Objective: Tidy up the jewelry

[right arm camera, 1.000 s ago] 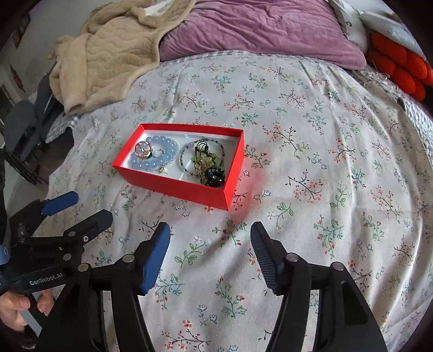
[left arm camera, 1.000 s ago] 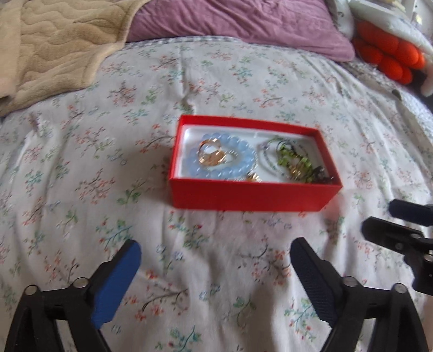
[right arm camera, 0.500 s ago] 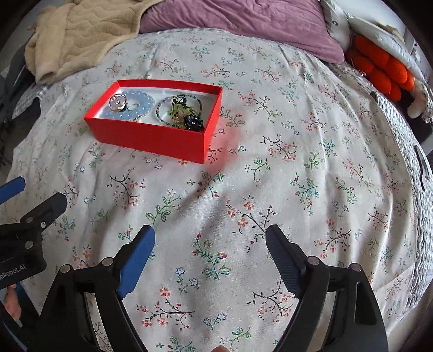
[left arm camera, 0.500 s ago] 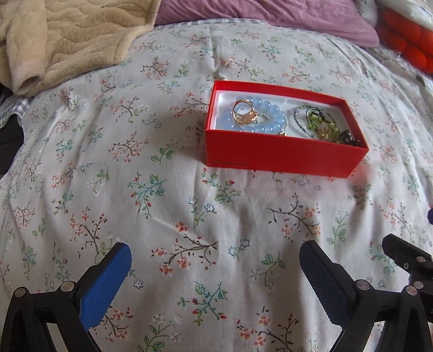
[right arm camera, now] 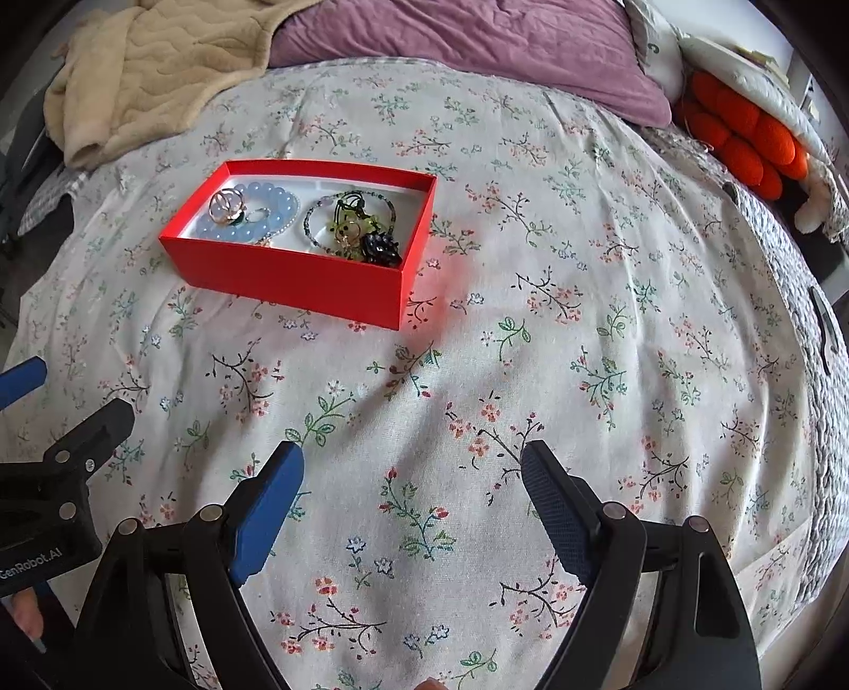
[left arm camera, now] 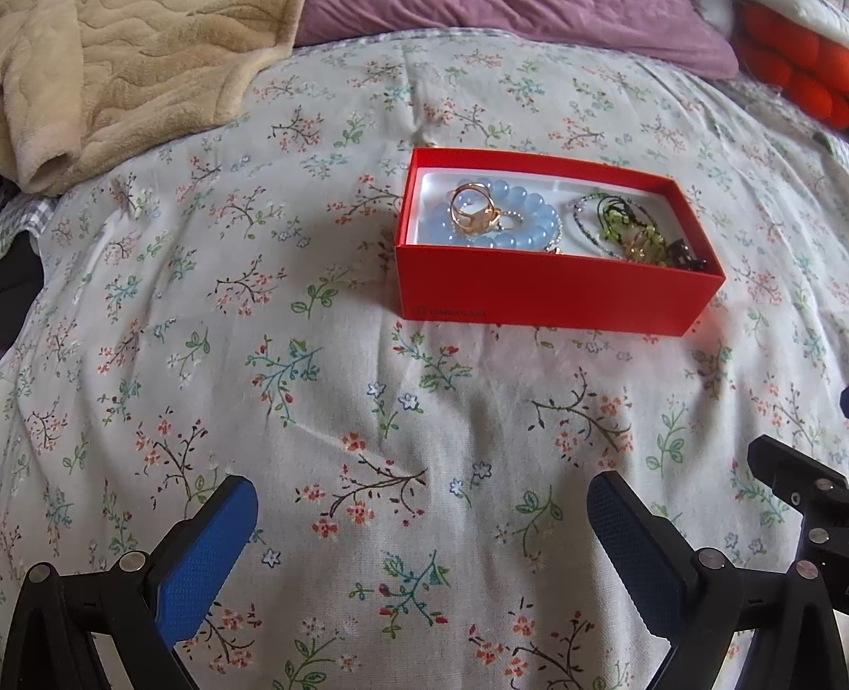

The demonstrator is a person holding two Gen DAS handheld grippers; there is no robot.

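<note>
A red open box [left arm camera: 552, 294] [right arm camera: 297, 278] sits on the floral bedspread. In it lie a pale blue bead bracelet [left arm camera: 509, 220] [right arm camera: 260, 212], a gold ring [left arm camera: 472, 209] [right arm camera: 225, 204], and a tangle of green beads on black cord [left arm camera: 631, 233] [right arm camera: 353, 223] beside a dark beaded piece [right arm camera: 379, 247]. My left gripper [left arm camera: 422, 496] is open and empty, well short of the box. My right gripper [right arm camera: 411, 469] is open and empty, below and right of the box. Each gripper shows at the edge of the other's view.
A beige blanket [left arm camera: 117, 74] [right arm camera: 154, 69] lies at the back left, a purple pillow [right arm camera: 477, 42] at the back. Orange plush [right arm camera: 743, 138] sits at the far right. The bed edge drops off at the right [right arm camera: 812, 414].
Both grippers have drawn back from the box over the last second and stayed open. The box and jewelry have not moved.
</note>
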